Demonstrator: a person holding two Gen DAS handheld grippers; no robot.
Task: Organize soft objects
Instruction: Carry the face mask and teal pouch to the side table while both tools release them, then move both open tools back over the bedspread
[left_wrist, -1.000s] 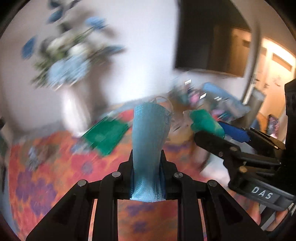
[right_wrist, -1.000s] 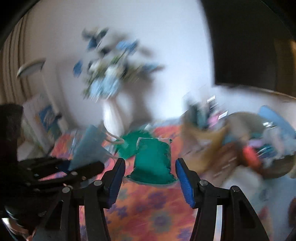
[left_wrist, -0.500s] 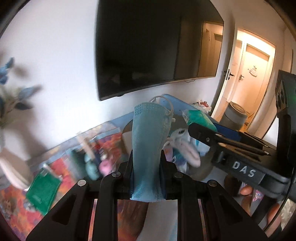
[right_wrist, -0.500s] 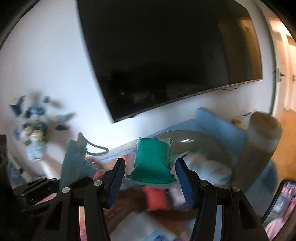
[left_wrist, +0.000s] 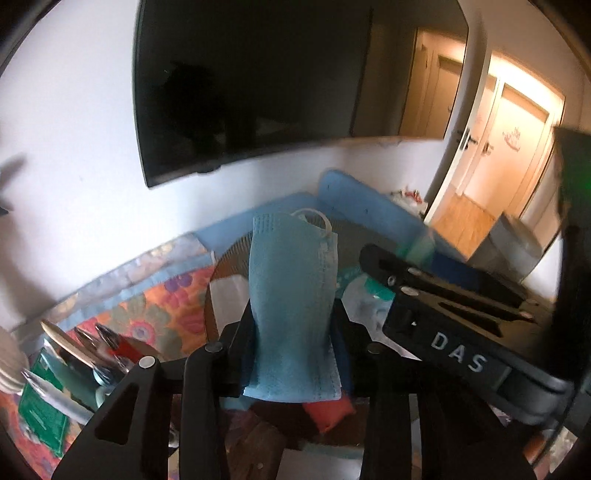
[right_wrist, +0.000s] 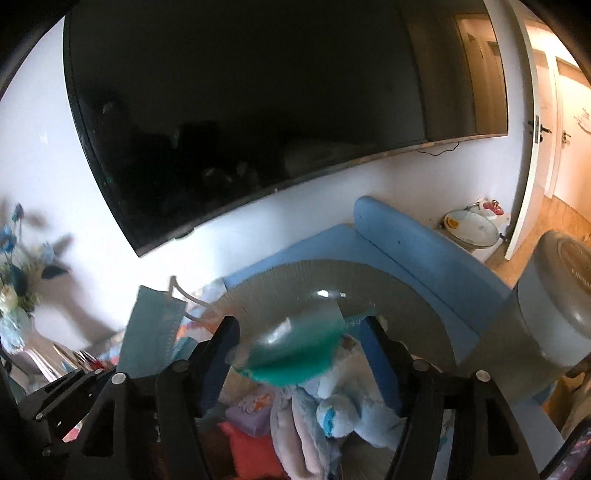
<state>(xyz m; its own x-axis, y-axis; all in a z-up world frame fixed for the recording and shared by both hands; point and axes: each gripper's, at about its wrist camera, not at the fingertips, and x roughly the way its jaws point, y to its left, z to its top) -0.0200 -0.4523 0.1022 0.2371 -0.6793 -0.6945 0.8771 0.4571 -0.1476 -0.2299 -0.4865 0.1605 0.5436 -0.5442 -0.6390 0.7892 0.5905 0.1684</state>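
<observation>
Left gripper (left_wrist: 293, 354) fingers pinch the blue face mask (left_wrist: 291, 302); right gripper (right_wrist: 299, 354) fingers spread, green packet (right_wrist: 291, 354) loose between them, apparently dropping toward the bin (right_wrist: 424, 317) below, where plush toys (right_wrist: 332, 413) lie; the mask looks next, not yet released

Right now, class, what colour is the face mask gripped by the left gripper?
Light blue, with a white ear loop; the face mask shows best in the left wrist view.

Green packet (right_wrist: 295, 354) (between open right fingers) motion-blurred, contact unclear
</observation>
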